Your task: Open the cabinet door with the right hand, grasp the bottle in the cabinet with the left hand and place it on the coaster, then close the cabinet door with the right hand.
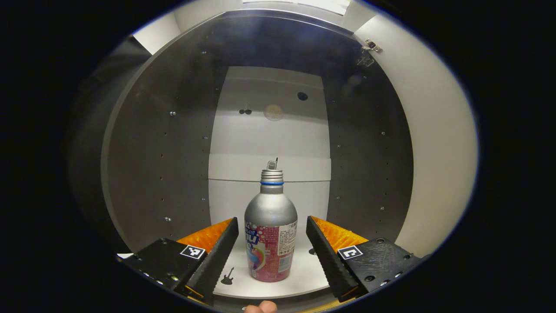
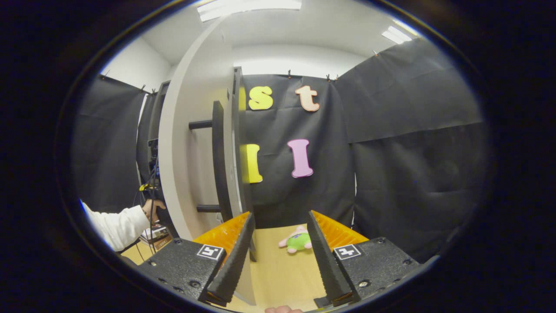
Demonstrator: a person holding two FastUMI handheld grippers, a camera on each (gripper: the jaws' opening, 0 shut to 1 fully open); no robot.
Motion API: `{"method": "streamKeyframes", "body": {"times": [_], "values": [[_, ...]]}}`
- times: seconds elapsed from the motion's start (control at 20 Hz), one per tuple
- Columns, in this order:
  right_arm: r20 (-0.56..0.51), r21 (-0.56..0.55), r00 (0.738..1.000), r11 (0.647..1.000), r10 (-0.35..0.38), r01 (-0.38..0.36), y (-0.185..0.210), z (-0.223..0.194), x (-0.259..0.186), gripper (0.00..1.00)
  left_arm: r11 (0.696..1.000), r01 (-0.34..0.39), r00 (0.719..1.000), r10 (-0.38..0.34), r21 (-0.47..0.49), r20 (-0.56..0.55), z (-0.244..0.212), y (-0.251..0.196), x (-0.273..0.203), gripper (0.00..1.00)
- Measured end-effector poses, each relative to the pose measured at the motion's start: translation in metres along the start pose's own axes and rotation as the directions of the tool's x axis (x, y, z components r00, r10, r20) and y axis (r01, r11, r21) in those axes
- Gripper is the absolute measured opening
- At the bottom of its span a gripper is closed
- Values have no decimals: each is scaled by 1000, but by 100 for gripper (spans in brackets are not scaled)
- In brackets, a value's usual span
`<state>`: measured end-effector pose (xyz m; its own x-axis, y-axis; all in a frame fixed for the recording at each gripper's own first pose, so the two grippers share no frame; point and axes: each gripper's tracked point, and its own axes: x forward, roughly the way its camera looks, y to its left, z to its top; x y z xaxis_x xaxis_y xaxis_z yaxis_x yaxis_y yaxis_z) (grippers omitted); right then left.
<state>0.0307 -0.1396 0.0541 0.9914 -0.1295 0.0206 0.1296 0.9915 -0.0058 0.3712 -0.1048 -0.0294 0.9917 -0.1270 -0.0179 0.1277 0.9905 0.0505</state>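
- In the left gripper view, your left gripper point(image 1: 272, 248) points into the open cabinet with dark grey side walls and a white back panel point(image 1: 271, 139); its jaws stand wide apart.
- The silver aluminium bottle with a pink printed label and a blue neck ring point(image 1: 270, 230) stands upright on the cabinet's white floor point(image 1: 304, 274), between your two fingers, one at 8 o'clock of it and one at 4 o'clock. A gap shows on each side, so neither finger touches it.
- The bottle's threaded mouth is uncapped.
- At 1 o'clock in that view, a metal hinge point(image 1: 370, 48) sits at the top of the pale cabinet door's inner face point(image 1: 434, 143).
- In the right gripper view, your right gripper point(image 2: 278, 250) has its jaws apart, with nothing between them.
- The white cabinet door point(image 2: 191, 143) stands open, edge-on at 11 o'clock of the gripper, with its long dark bar handle point(image 2: 217, 161) facing you.
- A small pink and green plush toy point(image 2: 297, 240) lies on the light wooden tabletop point(image 2: 282, 274) at 12 o'clock, beyond the fingertips.
- A white sleeve point(image 2: 117, 226) reaches in at 9 o'clock.
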Motion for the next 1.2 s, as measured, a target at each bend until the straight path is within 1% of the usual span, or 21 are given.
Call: {"method": "streamKeyframes", "body": {"times": [0.4, 0.5, 0.6, 0.65, 0.7, 0.8, 0.9, 1.2], "values": [[1, 5, 1000, 1000, -12, 12, -1, 1, 4, 78, 1000, -21, 1000, 21, -8, -12, -3, 3, 13, 95], [-2, 8, 1000, 1000, -10, 10, -1, 0, 4, 78, 1000, -2, 1000, 2, -11, -19, -3, -1, 13, 93], [-3, 7, 1000, 1000, -12, 12, -1, 0, 3, 78, 1000, 12, 1000, -12, -13, -16, -1, -3, 13, 87], [-4, 8, 1000, 1000, -12, 12, -1, 0, 5, 78, 999, 27, 999, -27, -17, -21, -1, -5, 12, 71], [-5, 9, 1000, 1000, -10, 10, 0, 0, 6, 78, 999, 35, 999, -35, -21, -20, -1, -8, 9, 79], [-8, 9, 1000, 1000, -8, 8, 1, -2, 5, 78, 999, 35, 999, -35, -11, -6, 5, -7, 4, 78], [-8, 11, 1000, 1000, -9, 9, 1, -4, 4, 78, 999, 51, 999, -51, -9, 15, 15, -10, -7, 78], [-12, 9, 1000, 1000, -6, 6, 1, -8, 2, 78, 993, 116, 991, -114, -16, 63, 42, -18, -64, 78]]}}
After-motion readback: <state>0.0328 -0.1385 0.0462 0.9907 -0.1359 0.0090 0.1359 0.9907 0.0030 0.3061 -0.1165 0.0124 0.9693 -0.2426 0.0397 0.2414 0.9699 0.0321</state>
